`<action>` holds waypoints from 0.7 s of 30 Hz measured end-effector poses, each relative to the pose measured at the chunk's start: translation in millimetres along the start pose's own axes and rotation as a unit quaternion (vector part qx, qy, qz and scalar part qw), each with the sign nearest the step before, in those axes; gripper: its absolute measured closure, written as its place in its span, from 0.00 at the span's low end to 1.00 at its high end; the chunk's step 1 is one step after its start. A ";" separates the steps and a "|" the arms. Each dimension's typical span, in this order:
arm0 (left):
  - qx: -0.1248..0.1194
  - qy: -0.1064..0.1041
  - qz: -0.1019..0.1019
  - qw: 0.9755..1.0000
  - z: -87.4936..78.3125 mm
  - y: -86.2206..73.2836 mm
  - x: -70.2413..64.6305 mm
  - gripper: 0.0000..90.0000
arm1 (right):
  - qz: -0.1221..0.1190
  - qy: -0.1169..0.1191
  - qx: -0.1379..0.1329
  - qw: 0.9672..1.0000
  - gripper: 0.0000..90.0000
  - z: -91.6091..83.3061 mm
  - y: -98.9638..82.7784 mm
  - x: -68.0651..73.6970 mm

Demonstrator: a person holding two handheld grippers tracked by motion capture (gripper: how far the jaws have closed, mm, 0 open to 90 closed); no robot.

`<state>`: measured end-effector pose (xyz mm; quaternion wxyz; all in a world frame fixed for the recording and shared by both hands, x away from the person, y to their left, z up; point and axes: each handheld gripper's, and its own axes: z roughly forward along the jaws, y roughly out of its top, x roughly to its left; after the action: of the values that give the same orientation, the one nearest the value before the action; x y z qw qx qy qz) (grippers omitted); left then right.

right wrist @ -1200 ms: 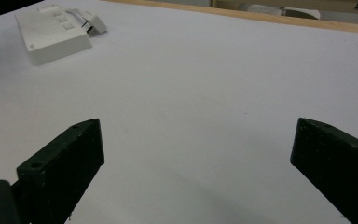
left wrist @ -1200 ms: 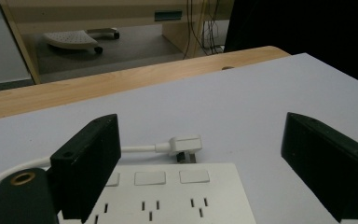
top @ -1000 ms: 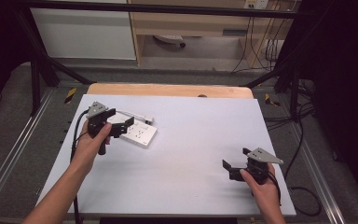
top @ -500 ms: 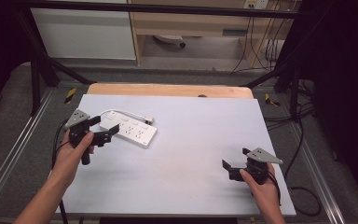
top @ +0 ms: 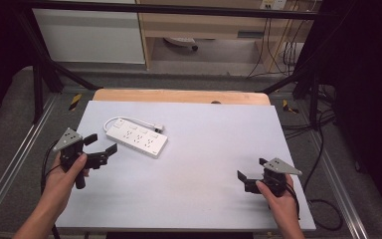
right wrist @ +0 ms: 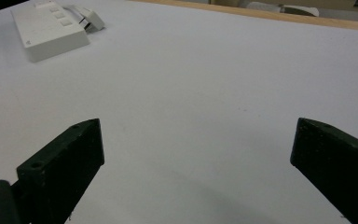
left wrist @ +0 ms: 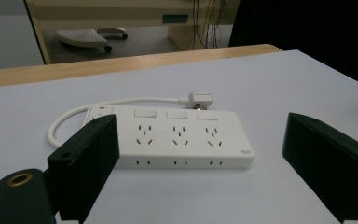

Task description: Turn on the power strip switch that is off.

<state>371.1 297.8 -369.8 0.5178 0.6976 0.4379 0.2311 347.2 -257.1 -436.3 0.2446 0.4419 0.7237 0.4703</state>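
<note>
A white power strip (top: pixel 137 139) with three sockets and its short white cable and plug (top: pixel 156 128) lies flat on the left half of the white table (top: pixel 209 144). My left gripper (top: pixel 103 143) hovers just left of the strip, open, apart from it, nothing between its jaws. In the left gripper view the strip (left wrist: pixel 182 137) lies straight ahead beyond the wide-open left gripper (left wrist: pixel 203 135), with the plug (left wrist: pixel 198 99) behind it. My right gripper (top: pixel 251 168) rests open near the table's front right. The right gripper view shows the right gripper (right wrist: pixel 200 133) over bare table, the strip (right wrist: pixel 51 30) far off at upper left.
A wooden strip (top: pixel 179 95) borders the table's far edge. Metal rails (top: pixel 25 144) run along both sides, with cables (top: pixel 323 149) on the floor at the right. A cabinet and desk stand beyond the table.
My left gripper has pulled back from over the power strip, moving left and toward the person. The strip stays flat on the table. The right gripper has not moved.
</note>
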 end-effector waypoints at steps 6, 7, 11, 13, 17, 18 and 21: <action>-0.010 -0.004 -0.007 1.000 -13.2 -17.3 -3.1 0.12 | -0.002 0.000 0.000 1.000 0.03 0.3 -0.1 0.3; -0.012 -0.005 -0.011 1.000 -14.9 -20.9 -3.8 0.12 | -0.001 0.001 0.000 1.000 0.03 0.4 0.0 0.5; -0.010 -0.008 -0.014 1.000 -18.1 -36.4 -5.5 0.12 | 0.000 0.000 0.001 1.000 0.03 0.6 -0.1 0.7; -0.006 -0.007 -0.014 1.000 -17.8 -43.9 -5.1 0.12 | -0.003 0.000 0.002 1.000 0.03 0.8 -0.3 0.4; -0.002 -0.005 -0.014 1.000 -15.0 -57.0 -5.0 0.12 | -0.002 0.000 0.002 1.000 0.03 0.5 -0.2 0.5; -0.001 -0.004 -0.015 1.000 -14.2 -59.8 -5.5 0.12 | -0.002 -0.001 0.002 1.000 0.03 0.6 -0.3 0.4; 0.001 -0.004 -0.012 1.000 -11.4 -67.0 -7.7 0.12 | 0.000 -0.001 0.002 1.000 0.03 0.5 -0.4 0.1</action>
<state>333.5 302.6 -426.8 0.5216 0.6938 0.4446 0.2214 347.4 -256.8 -436.9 0.2448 0.4432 0.7240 0.4686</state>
